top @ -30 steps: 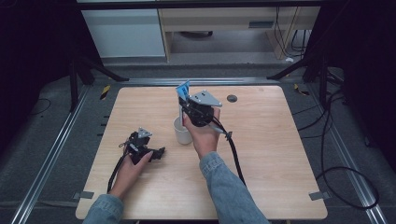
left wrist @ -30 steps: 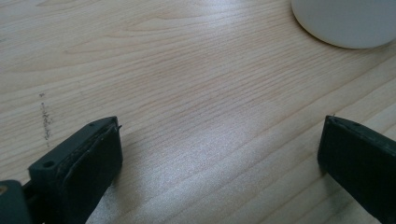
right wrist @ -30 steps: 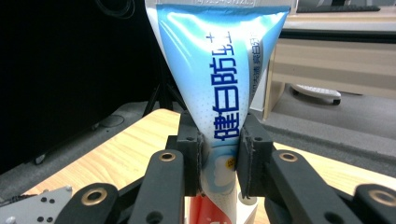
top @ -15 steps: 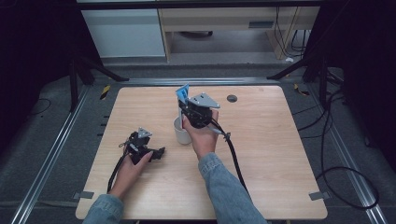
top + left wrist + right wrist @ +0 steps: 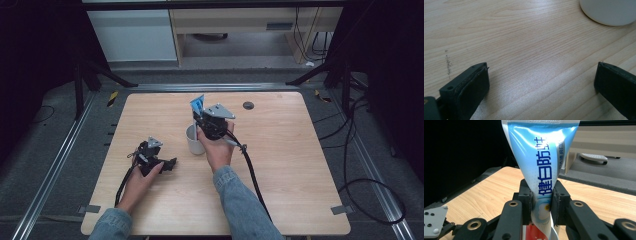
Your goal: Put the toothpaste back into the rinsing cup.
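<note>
A blue and white toothpaste tube (image 5: pixel 541 167) with blue lettering stands upright between the black jaws of my right gripper (image 5: pixel 541 206), which is shut on it. From above, the tube's flat end (image 5: pixel 197 104) sticks up over the right gripper (image 5: pixel 202 120), just above a white cup (image 5: pixel 194 140) on the table. My left gripper (image 5: pixel 167 164) rests on the wood at the left of the cup. Its jaws stand wide apart in the left gripper view, left gripper (image 5: pixel 541 82) with bare tabletop between them and the cup's base (image 5: pixel 609 11) beyond.
The wooden table (image 5: pixel 280 165) has a small round dark cap (image 5: pixel 248 105) near its far edge. Cables trail from both grippers toward the near edge. Dark floor, metal rails and stands surround the table.
My right gripper has sunk a little with the tube toward the cup. The left hand has stayed where it was.
</note>
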`<state>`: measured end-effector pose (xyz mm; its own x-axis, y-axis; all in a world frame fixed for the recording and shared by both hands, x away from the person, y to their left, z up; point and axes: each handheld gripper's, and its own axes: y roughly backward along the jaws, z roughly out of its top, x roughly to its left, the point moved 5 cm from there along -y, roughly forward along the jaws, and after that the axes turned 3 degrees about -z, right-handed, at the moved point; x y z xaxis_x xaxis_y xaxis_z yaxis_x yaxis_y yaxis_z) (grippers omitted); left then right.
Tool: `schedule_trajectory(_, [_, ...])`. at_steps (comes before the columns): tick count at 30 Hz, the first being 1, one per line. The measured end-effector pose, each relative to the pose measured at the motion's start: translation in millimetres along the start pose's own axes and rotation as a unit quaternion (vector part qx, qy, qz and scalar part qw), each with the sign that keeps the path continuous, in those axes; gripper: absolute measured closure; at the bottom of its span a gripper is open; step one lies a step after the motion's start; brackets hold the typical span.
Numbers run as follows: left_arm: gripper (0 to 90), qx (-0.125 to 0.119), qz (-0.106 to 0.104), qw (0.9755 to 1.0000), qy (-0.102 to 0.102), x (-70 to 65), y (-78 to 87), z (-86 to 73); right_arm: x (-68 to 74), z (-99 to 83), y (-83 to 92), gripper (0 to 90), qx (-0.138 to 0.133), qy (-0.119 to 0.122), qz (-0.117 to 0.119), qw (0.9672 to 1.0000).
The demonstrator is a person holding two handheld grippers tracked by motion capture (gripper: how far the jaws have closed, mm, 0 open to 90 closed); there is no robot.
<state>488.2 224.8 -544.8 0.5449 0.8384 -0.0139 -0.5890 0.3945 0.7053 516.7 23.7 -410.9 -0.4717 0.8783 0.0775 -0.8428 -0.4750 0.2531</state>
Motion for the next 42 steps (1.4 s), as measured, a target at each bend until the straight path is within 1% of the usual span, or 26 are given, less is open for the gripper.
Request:
schedule_trajectory(10, [0.0,0.0,0.0,1.0,0.0,0.0,0.0,0.0,0.6,-11.7,-4.8,73.5,0.012,-0.007,0.003,0.9999])
schedule_trajectory(27, [0.0,0.0,0.0,1.0,0.0,0.0,0.0,0.0,3.0,-18.8,-7.6,73.4,0.02,-0.02,0.013,0.9995])
schedule_trajectory(29, [0.0,0.0,0.0,1.0,0.0,0.0,0.0,0.0,3.3,-19.5,-8.0,73.4,0.022,-0.027,0.015,0.9993])
schedule_trajectory(31, [0.0,0.0,0.0,1.0,0.0,0.0,0.0,0.0,3.9,-20.1,-8.2,73.4,0.022,-0.029,0.016,0.9992])
schedule_trajectory(35, [0.0,0.0,0.0,1.0,0.0,0.0,0.0,0.0,4.2,-20.2,-8.3,73.4,0.022,-0.025,0.018,0.9993])
schedule_trajectory(38, [0.0,0.0,0.0,1.0,0.0,0.0,0.0,0.0,3.9,-20.4,-8.2,73.3,0.023,-0.026,0.017,0.9992])
schedule_trajectory(42, [0.0,0.0,0.0,1.0,0.0,0.0,-0.1,0.0,3.8,-21.5,-8.5,73.3,0.026,-0.022,0.013,0.9993])
